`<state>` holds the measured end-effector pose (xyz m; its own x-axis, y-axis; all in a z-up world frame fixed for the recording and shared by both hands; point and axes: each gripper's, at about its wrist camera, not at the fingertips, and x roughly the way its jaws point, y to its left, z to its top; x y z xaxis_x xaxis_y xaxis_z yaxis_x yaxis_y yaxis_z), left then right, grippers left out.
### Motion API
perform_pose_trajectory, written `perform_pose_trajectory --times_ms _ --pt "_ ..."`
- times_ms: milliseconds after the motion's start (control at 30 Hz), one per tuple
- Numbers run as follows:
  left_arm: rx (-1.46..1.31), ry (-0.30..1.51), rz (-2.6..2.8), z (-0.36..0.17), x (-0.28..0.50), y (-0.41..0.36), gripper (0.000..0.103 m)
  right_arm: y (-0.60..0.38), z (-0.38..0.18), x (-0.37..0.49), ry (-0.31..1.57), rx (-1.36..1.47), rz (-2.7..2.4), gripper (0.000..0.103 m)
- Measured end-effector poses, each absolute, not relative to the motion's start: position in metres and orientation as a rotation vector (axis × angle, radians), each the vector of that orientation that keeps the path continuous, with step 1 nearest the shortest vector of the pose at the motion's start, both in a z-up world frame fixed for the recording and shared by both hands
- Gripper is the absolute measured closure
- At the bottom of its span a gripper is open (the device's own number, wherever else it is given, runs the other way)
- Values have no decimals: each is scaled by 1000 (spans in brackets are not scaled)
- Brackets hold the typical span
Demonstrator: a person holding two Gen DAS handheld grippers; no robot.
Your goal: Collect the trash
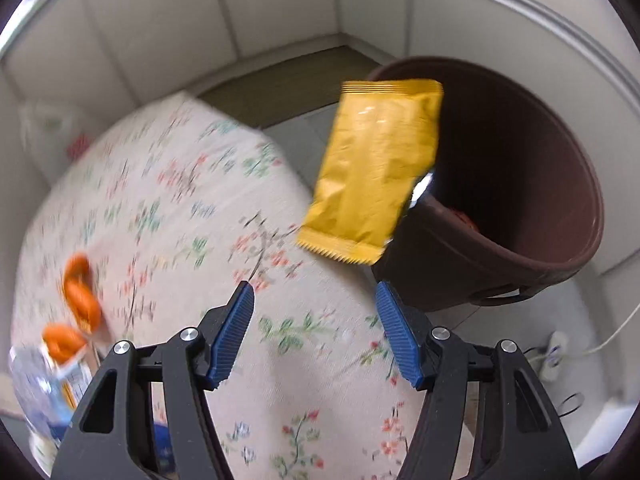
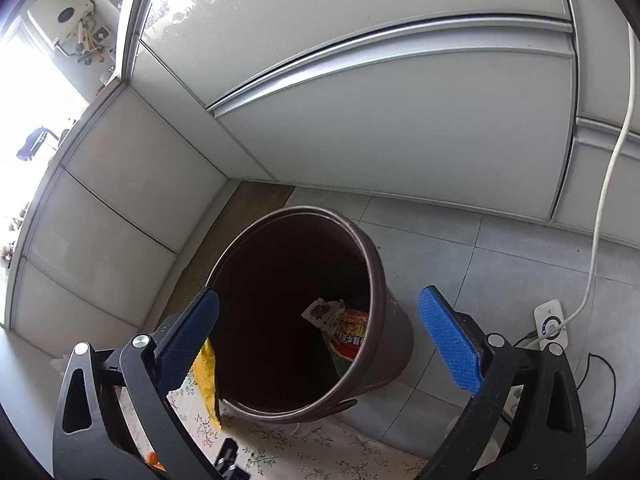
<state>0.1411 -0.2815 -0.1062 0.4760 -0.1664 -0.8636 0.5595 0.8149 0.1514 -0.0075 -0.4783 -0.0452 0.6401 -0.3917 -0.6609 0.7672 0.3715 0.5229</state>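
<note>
My left gripper (image 1: pixel 314 296) has its blue pads standing apart with nothing between them, and the yellow wrapper (image 1: pixel 374 172) is in the air ahead of them, clear of both pads, against the near rim of the brown bin (image 1: pixel 532 200). Below it lies the floral tablecloth (image 1: pixel 168 200), blurred, with orange peel (image 1: pixel 78 292) near its left edge. My right gripper (image 2: pixel 320 308) is also spread wide and empty, looking down into the bin, where a red printed packet (image 2: pixel 346 334) lies at the bottom. The bin stands on grey floor tiles (image 2: pixel 500 248) in a corner of white cabinet panels (image 2: pixel 380 128); a white cable (image 2: pixel 612 160) runs down to a power strip (image 2: pixel 550 320).
</note>
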Motion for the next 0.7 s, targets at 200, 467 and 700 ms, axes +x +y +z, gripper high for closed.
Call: perform_pose_trajectory --times_ms 200,467,700 --pt "644 846 -460 -120 141 -310 48 -484 -52 -4 486 982 -740 7" --pt "754 688 -455 -109 143 -316 101 -489 -63 -2 508 1049 -702 7" --pt "814 520 -509 -64 114 -335 101 -494 -59 -11 465 1072 -727 7"
